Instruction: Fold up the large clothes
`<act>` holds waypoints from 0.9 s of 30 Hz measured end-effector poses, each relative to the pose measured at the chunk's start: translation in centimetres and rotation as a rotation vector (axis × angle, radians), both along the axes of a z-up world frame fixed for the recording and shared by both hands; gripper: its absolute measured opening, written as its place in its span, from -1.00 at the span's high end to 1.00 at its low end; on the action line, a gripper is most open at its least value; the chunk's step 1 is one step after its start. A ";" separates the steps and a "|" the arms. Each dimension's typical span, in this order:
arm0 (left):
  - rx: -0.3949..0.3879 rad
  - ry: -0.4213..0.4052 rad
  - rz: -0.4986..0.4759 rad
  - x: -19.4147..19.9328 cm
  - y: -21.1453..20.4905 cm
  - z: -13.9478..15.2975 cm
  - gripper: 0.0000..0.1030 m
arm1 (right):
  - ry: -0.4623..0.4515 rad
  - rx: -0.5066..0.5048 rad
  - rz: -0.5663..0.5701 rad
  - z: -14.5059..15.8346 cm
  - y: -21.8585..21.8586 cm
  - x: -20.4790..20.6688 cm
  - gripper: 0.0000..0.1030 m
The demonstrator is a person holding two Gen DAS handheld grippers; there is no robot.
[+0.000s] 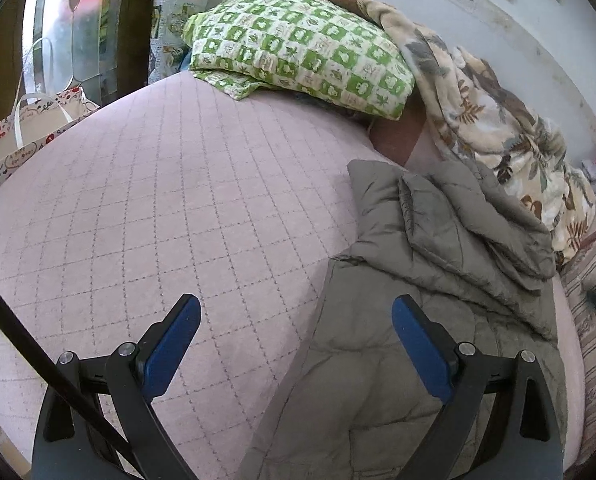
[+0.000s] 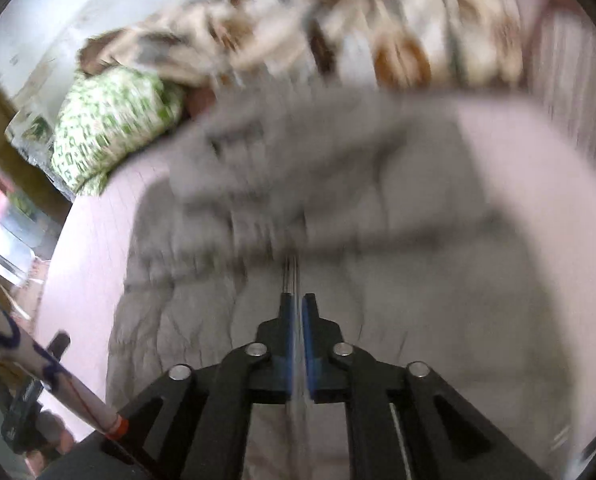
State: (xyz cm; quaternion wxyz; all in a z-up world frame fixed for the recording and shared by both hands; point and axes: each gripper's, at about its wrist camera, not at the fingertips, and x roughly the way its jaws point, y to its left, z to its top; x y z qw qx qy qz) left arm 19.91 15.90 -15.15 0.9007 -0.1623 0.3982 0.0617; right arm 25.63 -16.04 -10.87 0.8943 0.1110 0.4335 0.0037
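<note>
A grey-green padded jacket (image 1: 426, 280) lies on the pink quilted bed (image 1: 157, 200), its hood end toward the wall. My left gripper (image 1: 295, 312) is open and empty, hovering over the jacket's left edge with one finger over the bed and one over the jacket. In the blurred right wrist view the jacket (image 2: 298, 220) fills the middle of the bed (image 2: 518, 200). My right gripper (image 2: 297, 300) is shut on a thin edge of the jacket that runs between its blue pads.
A green checked pillow (image 1: 298, 48) lies at the bed's head, also seen in the right wrist view (image 2: 109, 128). A leaf-print blanket (image 1: 498, 120) is heaped along the wall. A printed paper bag (image 1: 29, 128) stands beside the bed at left.
</note>
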 end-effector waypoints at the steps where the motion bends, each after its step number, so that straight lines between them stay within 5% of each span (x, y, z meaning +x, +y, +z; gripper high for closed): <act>1: 0.013 0.010 -0.007 0.2 -0.3 -0.2 -0.87 | -0.036 -0.043 -0.016 1.4 0.2 1.5 0.27; 3: 0.026 0.021 -0.015 0.4 -0.6 -0.3 -0.87 | -0.074 -0.073 -0.052 2.8 0.2 4.7 -0.15; 7: 0.035 0.034 -0.005 0.6 -0.4 -0.6 -0.87 | -0.036 -0.213 -0.113 0.9 0.6 11.2 -0.15; 10: 0.015 0.050 -0.003 1.0 0.1 -0.8 -0.87 | 0.123 -0.189 -0.079 -4.0 0.3 12.9 -0.04; 13: 0.013 0.047 -0.004 1.4 0.2 -0.7 -0.87 | 0.296 -0.156 -0.035 -9.7 0.7 11.4 0.08; 17: 0.020 0.057 -0.013 1.6 -0.1 -0.8 -0.87 | 0.367 -0.144 0.035 -12.8 2.1 8.0 0.07; 20: 0.028 0.062 -0.005 1.2 0.1 -0.8 -0.87 | 0.279 -0.180 0.030 -10.5 2.1 6.7 0.10; 27: 0.031 0.068 0.014 1.3 0.3 -1.0 -0.87 | -0.066 -0.171 0.051 0.3 3.3 4.0 0.10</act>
